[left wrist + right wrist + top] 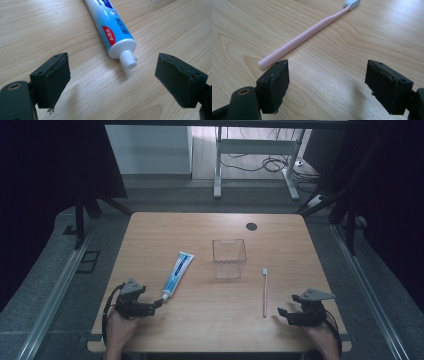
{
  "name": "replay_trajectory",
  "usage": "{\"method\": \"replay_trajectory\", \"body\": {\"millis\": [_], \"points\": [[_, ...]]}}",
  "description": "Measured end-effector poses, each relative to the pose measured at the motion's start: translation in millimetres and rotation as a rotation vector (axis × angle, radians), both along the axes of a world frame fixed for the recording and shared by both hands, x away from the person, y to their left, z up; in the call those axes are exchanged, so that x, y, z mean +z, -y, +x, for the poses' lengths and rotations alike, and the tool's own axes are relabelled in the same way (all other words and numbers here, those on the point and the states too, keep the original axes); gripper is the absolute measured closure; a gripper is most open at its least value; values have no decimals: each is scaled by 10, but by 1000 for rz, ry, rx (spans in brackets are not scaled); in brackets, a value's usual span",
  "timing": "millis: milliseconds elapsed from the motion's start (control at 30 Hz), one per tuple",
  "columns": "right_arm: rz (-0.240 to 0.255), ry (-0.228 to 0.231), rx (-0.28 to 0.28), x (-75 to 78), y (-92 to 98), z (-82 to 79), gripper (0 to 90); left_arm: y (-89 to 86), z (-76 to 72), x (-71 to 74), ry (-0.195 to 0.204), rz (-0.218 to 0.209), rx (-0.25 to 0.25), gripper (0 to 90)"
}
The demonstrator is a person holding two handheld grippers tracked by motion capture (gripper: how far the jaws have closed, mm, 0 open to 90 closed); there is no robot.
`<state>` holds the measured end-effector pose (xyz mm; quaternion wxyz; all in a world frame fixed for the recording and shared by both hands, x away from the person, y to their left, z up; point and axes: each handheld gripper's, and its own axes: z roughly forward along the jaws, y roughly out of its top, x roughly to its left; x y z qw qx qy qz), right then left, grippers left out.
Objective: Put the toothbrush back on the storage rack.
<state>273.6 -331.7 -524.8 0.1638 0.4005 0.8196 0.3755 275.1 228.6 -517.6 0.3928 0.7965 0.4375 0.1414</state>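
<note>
Now both grippers rest spread and empty. The left gripper point(159, 303) faces the tube's point(177, 274) cap; the tube runs far-right. The brush point(265, 292) lies just left of the right gripper point(281, 313), near-to-far.

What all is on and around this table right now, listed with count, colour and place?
toothpaste tube: one, white and blue with a white cap, left of centre, cap toward the near edge
clear plastic container: one, transparent, table centre, upright
toothbrush: one, pink handle, white head, right of centre, lying flat
table: one, light wood, dark round hole near the far edge
white desk frame: one, on the floor beyond, with cables
left tongs: one, black, open, just short of the cap
right tongs: one, black, open, near the toothbrush handle
</note>
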Motion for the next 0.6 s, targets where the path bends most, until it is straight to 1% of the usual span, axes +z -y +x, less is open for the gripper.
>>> {"method": "replay_trajectory", "body": {"millis": [100, 167, 233, 300, 367, 433, 467, 500, 567, 600], "points": [[-16, -6, 1, 5, -6, -1, 202, 12, -5, 3, 8, 1, -7, 126], [-8, -16, 8, 8, -3, 1, 186, 15, -8, -3, 9, 1, -4, 126], [3, -14, 8, 14, 0, 2, 191, 7, -7, -12, 10, 3, -6, 126], [10, -24, 4, 25, -1, 8, 211, 0, -6, -21, 8, -2, -5, 127], [8, -30, 6, 32, -3, 12, 249, -8, -4, -27, 7, -7, -7, 126], [16, -39, 4, 39, -2, 15, 291, -9, -6, -29, 7, -7, -8, 126], [16, -39, 4, 39, -2, 15, 291, -9, -6, -29, 7, -7, -8, 126], [19, -50, 3, 49, -2, 21, 314, -1, -12, -34, 3, -16, -5, 126], [18, -68, 7, 48, -5, 29, 329, 11, -14, -39, 5, -18, -8, 127], [25, -82, 10, 44, -7, 32, 359, 18, -16, -40, 8, -17, -13, 127]]}}
